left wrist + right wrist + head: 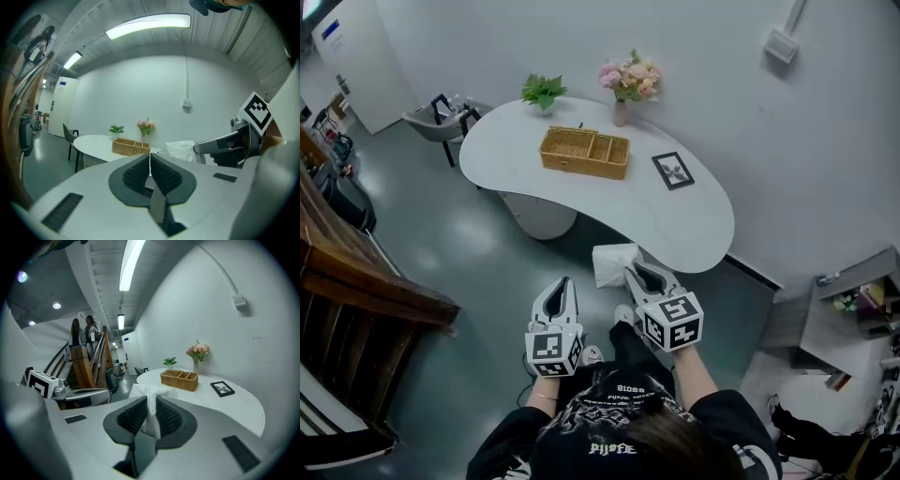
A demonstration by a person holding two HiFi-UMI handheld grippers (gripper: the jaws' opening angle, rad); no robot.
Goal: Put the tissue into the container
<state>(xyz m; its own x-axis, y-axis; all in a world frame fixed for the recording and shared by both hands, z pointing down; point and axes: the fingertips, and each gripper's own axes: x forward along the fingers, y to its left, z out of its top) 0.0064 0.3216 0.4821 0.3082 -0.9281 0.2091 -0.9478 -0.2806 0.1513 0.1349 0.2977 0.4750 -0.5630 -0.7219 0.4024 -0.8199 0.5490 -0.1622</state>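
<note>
A white tissue (613, 263) hangs in the air just short of the table's near edge, pinched in my right gripper (635, 273). In the right gripper view the tissue (151, 408) runs up between the two dark pads, which press on it. A woven wicker container (584, 152) with two compartments sits on the white table (694, 225), well beyond the tissue; it also shows as a basket (179, 379) ahead of the right jaws. My left gripper (560, 289) is held beside the right one, lower left, its jaws shut with nothing between them (150, 165).
A small framed picture (673, 170) lies right of the basket. A vase of pink flowers (628, 86) and a green plant (544, 91) stand at the table's far edge. A grey chair (441, 122) is at the left end. A wooden stair rail (356, 272) runs along the left.
</note>
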